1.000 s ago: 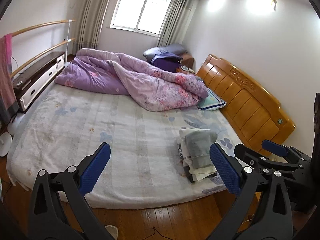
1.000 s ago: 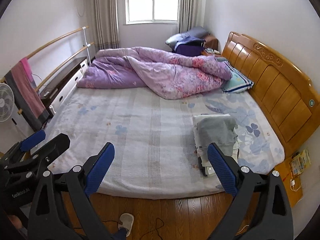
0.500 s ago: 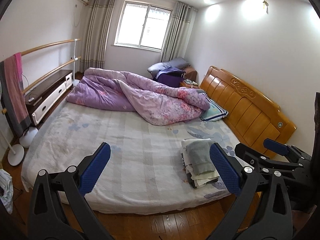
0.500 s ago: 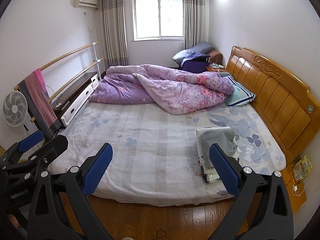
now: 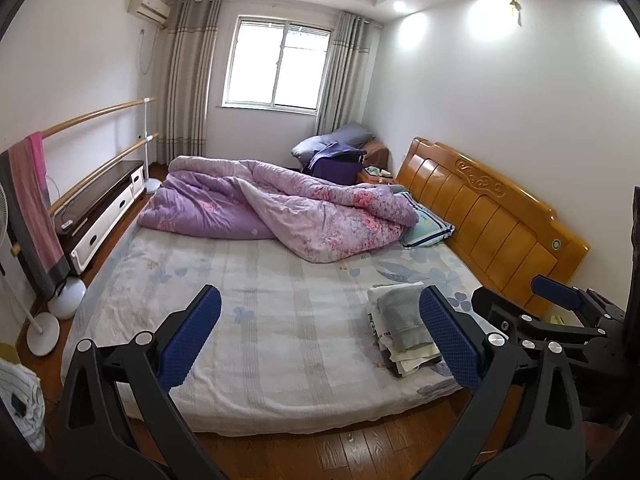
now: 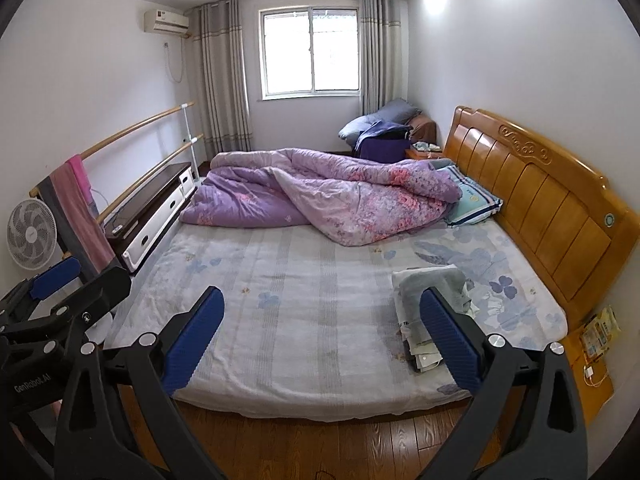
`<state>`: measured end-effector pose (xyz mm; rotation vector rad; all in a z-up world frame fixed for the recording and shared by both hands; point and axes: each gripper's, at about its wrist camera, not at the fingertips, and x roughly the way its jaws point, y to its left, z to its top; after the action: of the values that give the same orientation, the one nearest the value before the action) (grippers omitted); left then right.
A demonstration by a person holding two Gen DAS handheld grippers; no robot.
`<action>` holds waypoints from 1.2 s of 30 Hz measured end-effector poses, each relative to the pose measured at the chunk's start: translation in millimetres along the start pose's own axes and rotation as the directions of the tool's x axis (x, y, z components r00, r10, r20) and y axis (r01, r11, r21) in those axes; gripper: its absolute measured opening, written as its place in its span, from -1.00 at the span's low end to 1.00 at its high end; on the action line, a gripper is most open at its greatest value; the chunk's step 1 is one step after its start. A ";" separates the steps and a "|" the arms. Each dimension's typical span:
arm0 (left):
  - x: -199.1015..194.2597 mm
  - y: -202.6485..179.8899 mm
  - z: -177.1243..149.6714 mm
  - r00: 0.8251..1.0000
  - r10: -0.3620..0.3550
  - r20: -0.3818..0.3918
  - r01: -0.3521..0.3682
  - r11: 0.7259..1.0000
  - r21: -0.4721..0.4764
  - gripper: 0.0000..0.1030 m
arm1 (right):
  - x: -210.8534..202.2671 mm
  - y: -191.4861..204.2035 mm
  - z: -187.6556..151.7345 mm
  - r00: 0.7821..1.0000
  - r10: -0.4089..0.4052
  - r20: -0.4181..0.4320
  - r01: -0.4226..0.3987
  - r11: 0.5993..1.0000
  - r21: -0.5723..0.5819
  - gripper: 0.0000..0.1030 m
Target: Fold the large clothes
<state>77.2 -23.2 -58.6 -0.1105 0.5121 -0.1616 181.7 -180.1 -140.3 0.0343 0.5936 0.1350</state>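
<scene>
A stack of folded clothes (image 5: 400,328) with a grey piece on top lies on the near right part of the bed (image 5: 280,320); it also shows in the right wrist view (image 6: 434,300). My left gripper (image 5: 320,344) is open and empty, held above the floor in front of the bed's near edge. My right gripper (image 6: 320,344) is open and empty too, beside it. Each gripper shows at the edge of the other's view: the right gripper (image 5: 560,312) and the left gripper (image 6: 52,300).
A crumpled purple quilt (image 5: 280,208) and a pillow (image 5: 428,228) lie at the far end of the bed. A wooden headboard (image 5: 488,216) runs along the right. A low cabinet (image 5: 100,216), a rail with towels (image 5: 32,200) and a fan (image 6: 30,234) stand left. Wooden floor (image 6: 320,440) lies below.
Both grippers have drawn back and up from the bed, so more of the room and ceiling shows. Both stay open and empty.
</scene>
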 end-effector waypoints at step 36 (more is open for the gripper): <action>-7.8 18.5 27.9 0.996 0.059 0.062 -0.062 0.997 0.052 0.93 | -3.5 14.4 19.3 0.999 -0.011 0.048 0.010 1.000 0.013 0.85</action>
<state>86.7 -1.9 -33.5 -0.0466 0.4503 -0.1124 187.9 -166.2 -121.3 0.0470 0.5464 0.1199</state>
